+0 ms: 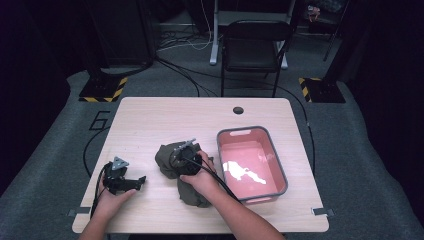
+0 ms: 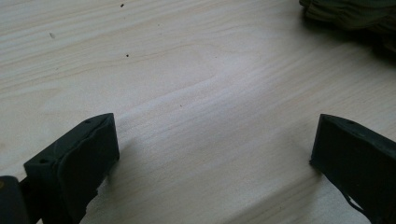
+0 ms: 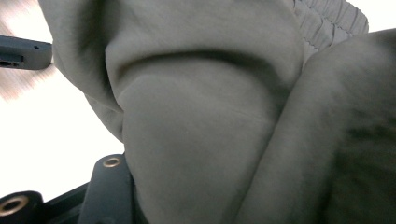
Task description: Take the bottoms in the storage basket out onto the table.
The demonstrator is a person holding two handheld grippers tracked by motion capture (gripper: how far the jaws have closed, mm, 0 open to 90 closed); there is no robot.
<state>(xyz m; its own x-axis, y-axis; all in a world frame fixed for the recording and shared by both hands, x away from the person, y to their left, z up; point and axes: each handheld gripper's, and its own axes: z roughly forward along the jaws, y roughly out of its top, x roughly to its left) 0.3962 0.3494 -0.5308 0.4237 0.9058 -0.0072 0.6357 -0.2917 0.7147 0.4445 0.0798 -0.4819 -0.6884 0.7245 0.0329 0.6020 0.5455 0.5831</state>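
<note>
- the desk [image 1: 150, 120] is pale wood with a light grain, rounded corners and a small dark round hole [image 1: 238, 110] near its far edge.
- it stands on grey carpet [image 1: 45, 165]; beyond it a black folding chair [image 1: 254, 45] faces me, black cables [image 1: 185, 75] run over the floor, and two stands with yellow-and-black striped feet [image 1: 102, 90] sit at the far corners. the room behind is dark.
- a pink bin with a grey rim [image 1: 280, 165] sits on the right half of the desk, with glare on its floor.
- the olive-green garment [image 1: 167, 160] lies crumpled in a heap near the middle of the desk, just left of the bin and touching or nearly touching its near corner. it is soft, matte cloth, bunched in thick folds, with a gathered elastic band [image 3: 327, 21] showing in the right gripper view.
- my right tongs [image 1: 182, 155] are pressed down into the heap, my right hand [image 1: 200, 175] over the cloth. in the right gripper view the fabric bulges right up against the camera and covers most of the jaws; i cannot tell whether they have closed on it.
- my left tongs [image 1: 140, 181] rest low over the bare desk at the near left, well apart from the garment. their jaws stand wide apart with nothing between them but wood; an edge of the garment [image 2: 355, 14] shows at the top right of the left gripper view.
</note>
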